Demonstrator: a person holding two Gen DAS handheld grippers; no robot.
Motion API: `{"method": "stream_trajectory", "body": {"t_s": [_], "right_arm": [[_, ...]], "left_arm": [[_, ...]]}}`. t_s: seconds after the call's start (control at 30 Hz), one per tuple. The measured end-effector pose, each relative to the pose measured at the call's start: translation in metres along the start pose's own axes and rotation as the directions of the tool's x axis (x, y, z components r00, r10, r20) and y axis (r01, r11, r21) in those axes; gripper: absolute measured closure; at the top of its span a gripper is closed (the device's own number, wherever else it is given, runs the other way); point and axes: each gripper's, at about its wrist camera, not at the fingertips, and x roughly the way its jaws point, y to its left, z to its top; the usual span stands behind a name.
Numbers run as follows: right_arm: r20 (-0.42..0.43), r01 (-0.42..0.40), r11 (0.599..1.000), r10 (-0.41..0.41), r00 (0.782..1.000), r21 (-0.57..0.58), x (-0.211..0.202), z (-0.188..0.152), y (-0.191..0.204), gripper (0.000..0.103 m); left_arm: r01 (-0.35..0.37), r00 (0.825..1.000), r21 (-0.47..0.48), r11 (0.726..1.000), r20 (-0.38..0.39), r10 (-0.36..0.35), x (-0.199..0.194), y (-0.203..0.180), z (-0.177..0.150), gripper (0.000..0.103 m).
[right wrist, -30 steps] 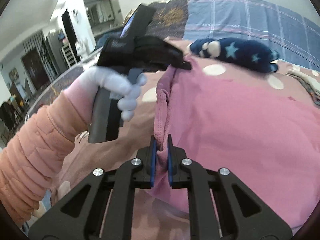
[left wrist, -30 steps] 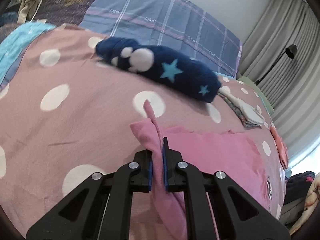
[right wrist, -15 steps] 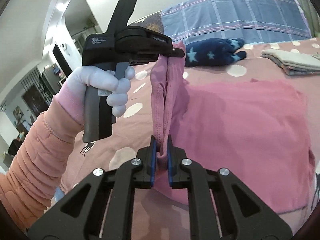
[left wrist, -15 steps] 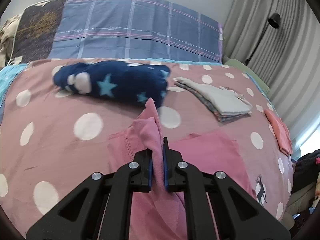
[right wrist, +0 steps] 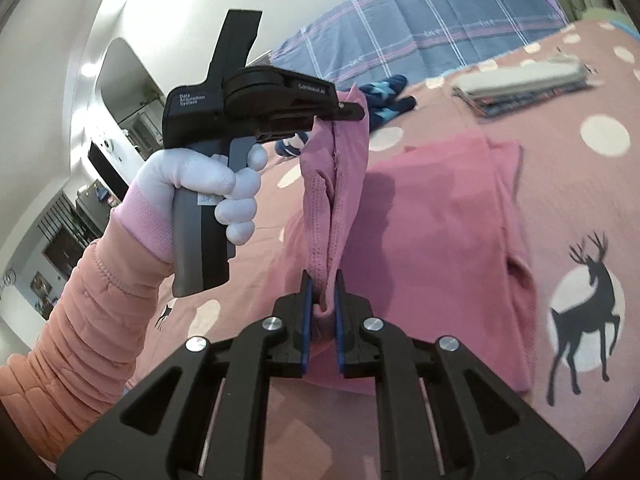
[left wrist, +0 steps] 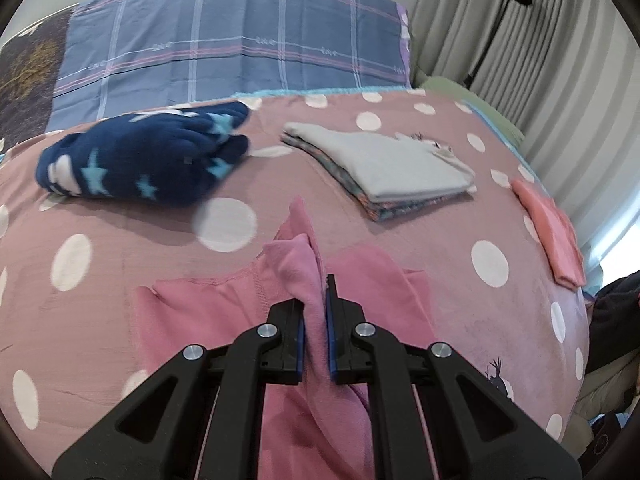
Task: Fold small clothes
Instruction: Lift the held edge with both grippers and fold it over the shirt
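**A:** Which step is this?

**B:** Mid-fold, I'd judge. The left gripper [left wrist: 316, 320] has its fingers clamped on a bunched edge of the pink garment [left wrist: 384, 280], and the right gripper [right wrist: 322, 312] is clamped on another part of the same edge. Between them that edge is lifted clear of the bed [left wrist: 120, 232], hanging as a narrow vertical band

**A:** And the rest of the garment?

**B:** Lying flat on the dotted bedspread, spread out to the right in the right wrist view (one side looks doubled under already, near the deer print [right wrist: 584, 304]). So the raised edge seems meant to be carried across the flat part

**A:** What does the next move need?

**B:** Both grippers travelling together, at the same height, so the edge stays taut and lands square on the far side. If one leads, the fold will skew. Then both would have to let go only once the cloth is resting on the layer below

**A:** Anything in the way?

**B:** Not close. The navy star blanket [left wrist: 140, 160] and the folded stack [left wrist: 384, 168] sit further up the bed, well apart from the garment, with the plaid pillow [left wrist: 232, 48] behind them. An orange cloth [left wrist: 552, 232] lies off near the bed's right edge

**A:** The left hand [right wrist: 208, 184]?

**B:** Gloved, wrapped round its gripper's handle (seen from the right wrist)
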Motion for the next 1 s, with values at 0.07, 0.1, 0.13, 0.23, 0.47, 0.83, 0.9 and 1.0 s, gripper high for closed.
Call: {"method": "stream_trajectory", "body": {"t_s": [0.07, 0.1, 0.13, 0.23, 0.47, 0.83, 0.9, 1.0], "right_arm": [[-0.002, 0.000, 1.000, 0.000, 1.000, 0.021, -0.003, -0.002, -0.011, 0.094], [0.000, 0.001, 1.000, -0.001, 1.000, 0.029, -0.005, -0.002, -0.016, 0.094], [0.005, 0.002, 0.999, -0.003, 1.000, 0.038, -0.007, -0.002, -0.021, 0.094], [0.018, 0.004, 0.998, -0.006, 1.000, 0.062, -0.017, -0.005, -0.029, 0.094], [0.024, -0.009, 0.993, 0.007, 1.000, 0.122, -0.025, -0.008, -0.046, 0.094], [0.015, -0.021, 0.983, 0.019, 1.000, 0.181, -0.032, -0.013, -0.060, 0.094], [0.014, -0.023, 0.982, 0.021, 1.000, 0.187, -0.033, -0.013, -0.061, 0.094], [0.007, -0.010, 0.980, 0.009, 1.000, 0.200, -0.032, -0.013, -0.065, 0.094]], "left_arm": [[0.001, 1.000, 0.009, 1.000, -0.011, -0.001, 0.008, -0.008, 0.000, 0.095], [-0.001, 1.000, 0.017, 1.000, -0.018, 0.001, 0.014, -0.015, 0.000, 0.095], [-0.005, 1.000, 0.024, 1.000, -0.022, 0.006, 0.018, -0.020, 0.000, 0.095], [-0.019, 0.999, 0.041, 0.999, -0.037, 0.021, 0.029, -0.032, 0.003, 0.095], [-0.058, 0.996, 0.103, 0.993, -0.062, 0.065, 0.047, -0.061, 0.007, 0.095], [-0.139, 0.983, 0.200, 0.970, -0.091, 0.160, 0.077, -0.091, 0.000, 0.095], [-0.144, 0.981, 0.204, 0.968, -0.096, 0.166, 0.081, -0.093, 0.000, 0.095], [-0.145, 0.980, 0.205, 0.968, -0.102, 0.169, 0.087, -0.095, 0.000, 0.089]]}}
